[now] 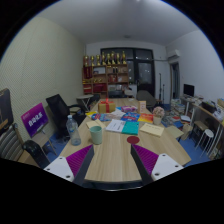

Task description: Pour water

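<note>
A pale cup (96,133) stands on the wooden surface (112,160) ahead of me, and left of it a clear bottle (74,131), which I judge to be the water source. My fingers (112,160) are spread wide with nothing between them, so by my reckoning no pouring has begun; grasping, lifting and tilting all remain. Books (132,127) and a red lid (132,140) lie right of the cup, a chair (62,108) and shelves (108,72) beyond. Nothing blocks my approach.
</note>
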The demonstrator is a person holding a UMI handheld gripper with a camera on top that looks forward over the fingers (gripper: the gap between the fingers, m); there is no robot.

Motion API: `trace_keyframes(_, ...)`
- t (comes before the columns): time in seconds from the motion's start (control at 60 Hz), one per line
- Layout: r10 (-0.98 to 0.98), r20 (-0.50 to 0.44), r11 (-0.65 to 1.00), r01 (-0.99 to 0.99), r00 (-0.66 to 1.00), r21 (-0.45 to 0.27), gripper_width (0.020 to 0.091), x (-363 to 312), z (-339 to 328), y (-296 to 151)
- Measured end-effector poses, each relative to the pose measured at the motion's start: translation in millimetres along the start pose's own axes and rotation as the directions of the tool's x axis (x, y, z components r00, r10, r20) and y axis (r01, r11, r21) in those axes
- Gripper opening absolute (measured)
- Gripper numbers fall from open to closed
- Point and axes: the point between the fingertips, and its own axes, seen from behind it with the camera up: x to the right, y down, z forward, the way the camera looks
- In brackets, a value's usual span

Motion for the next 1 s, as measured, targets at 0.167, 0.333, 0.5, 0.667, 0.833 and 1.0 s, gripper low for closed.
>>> trace_keyframes(0.167,-0.007,-0.093,1.0,0.007,0.996,-0.002,0.0837,-38,9,-3)
trace_keyframes(0.333,-0.011,-0.103,1.0,0.014,0.995,0.025,0.0836,-86,9,13)
trace_keyframes(0.5,-0.041,-0.049,0.998,0.043,0.998,0.039,0.0831,-166,46,25)
trace_keyframes(0.667,-0.043,0.033,0.997,0.041,0.999,0.063,0.0845,-240,127,17)
trace_keyframes(0.833,-0.091,0.056,0.987,0.082,0.994,0.136,0.0842,-276,231,3)
trace_keyframes(1.0,-0.128,0.02,0.981,0.124,0.992,0.152,0.0839,-268,311,3)
